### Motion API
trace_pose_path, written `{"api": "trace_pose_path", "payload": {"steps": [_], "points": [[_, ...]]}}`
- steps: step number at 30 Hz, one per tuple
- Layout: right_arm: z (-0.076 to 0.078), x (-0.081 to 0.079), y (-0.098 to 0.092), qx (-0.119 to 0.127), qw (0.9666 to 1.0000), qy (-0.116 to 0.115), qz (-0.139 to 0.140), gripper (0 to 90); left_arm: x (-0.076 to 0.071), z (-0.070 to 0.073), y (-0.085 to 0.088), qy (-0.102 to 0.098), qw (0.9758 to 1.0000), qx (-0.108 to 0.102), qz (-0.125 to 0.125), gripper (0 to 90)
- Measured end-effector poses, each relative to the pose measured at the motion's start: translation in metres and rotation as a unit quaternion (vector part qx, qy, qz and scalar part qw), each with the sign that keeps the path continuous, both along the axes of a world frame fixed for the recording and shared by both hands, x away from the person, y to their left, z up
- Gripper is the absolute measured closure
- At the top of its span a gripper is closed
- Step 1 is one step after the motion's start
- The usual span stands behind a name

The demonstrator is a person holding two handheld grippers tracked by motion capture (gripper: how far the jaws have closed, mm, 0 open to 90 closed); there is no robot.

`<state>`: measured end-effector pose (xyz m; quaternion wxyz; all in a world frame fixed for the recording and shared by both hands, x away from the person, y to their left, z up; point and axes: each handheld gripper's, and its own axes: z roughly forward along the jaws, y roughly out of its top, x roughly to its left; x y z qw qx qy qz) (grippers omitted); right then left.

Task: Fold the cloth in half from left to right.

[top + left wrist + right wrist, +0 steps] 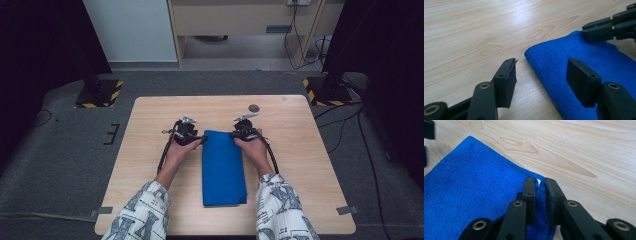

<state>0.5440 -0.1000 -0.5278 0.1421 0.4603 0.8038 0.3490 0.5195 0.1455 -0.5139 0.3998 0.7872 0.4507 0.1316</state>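
Patterned sleeves [145, 215] come in at the near table edge, a gripper in each hand. Folded blue towel [223, 167] lies lengthwise mid-table on the pale wooden table [290, 150], its far end between the two tools. Left gripper [541, 75]: jaws spread wide, straddling the towel's far-left corner, one jaw over bare wood, the other over cloth, not pinching. Right gripper [540, 182]: jaws drawn nearly together, clamped on a fold at the towel's far-right corner. Small dark disc [254, 108] near the far edge.
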Motion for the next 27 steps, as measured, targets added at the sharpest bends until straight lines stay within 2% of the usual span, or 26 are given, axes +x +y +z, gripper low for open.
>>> {"api": "trace_pose_path", "payload": {"steps": [2, 6, 9, 10, 11, 15, 19, 20, 22, 23, 27], "points": [[-0.001, -0.001, 0.000, 0.002, 1.0000, -0.003, -0.003, 79.7, 0.003, -0.006, -0.003, 0.000, 1.0000, 0.003, 0.004, 43.5], [-0.002, -0.003, -0.002, 0.009, 0.9999, -0.005, -0.008, 79.6, 0.010, -0.015, -0.011, 0.009, 0.9998, 0.017, 0.010, 43.5], [-0.002, -0.003, -0.001, 0.006, 0.9999, -0.008, -0.006, 79.6, 0.014, -0.015, -0.017, 0.009, 0.9998, 0.013, 0.011, 43.8], [-0.002, -0.004, -0.002, 0.008, 0.9999, -0.007, -0.007, 79.6, 0.015, -0.015, -0.019, 0.010, 0.9998, 0.017, 0.008, 47.7], [-0.002, -0.004, -0.002, 0.012, 0.9999, -0.007, -0.010, 80.1, 0.016, -0.015, -0.021, 0.010, 0.9994, 0.031, 0.010, 50.1], [-0.004, -0.008, -0.004, 0.018, 0.9997, -0.011, -0.011, 81.8, 0.017, -0.017, -0.024, 0.002, 0.9994, 0.033, 0.008, 53.1], [-0.003, -0.011, -0.005, 0.021, 0.9997, -0.009, -0.011, 83.9, 0.017, -0.018, -0.026, -0.004, 0.9995, 0.032, 0.006, 64.4], [-0.002, -0.012, -0.005, 0.021, 0.9997, -0.010, -0.010, 84.3, 0.017, -0.018, -0.027, -0.005, 0.9993, 0.037, 0.005, 67.3], [-0.001, -0.012, -0.006, 0.034, 0.9993, -0.010, -0.013, 84.8, 0.017, -0.018, -0.028, 0.002, 0.9996, 0.028, -0.006, 80.1], [0.001, -0.012, -0.007, 0.041, 0.9990, -0.011, -0.014, 85.0, 0.017, -0.018, -0.029, 0.003, 0.9997, 0.024, -0.005, 82.9], [0.007, -0.013, -0.008, 0.056, 0.9981, -0.020, -0.015, 85.3, 0.016, -0.013, -0.028, -0.009, 0.9998, 0.017, -0.003, 85.1]]}}
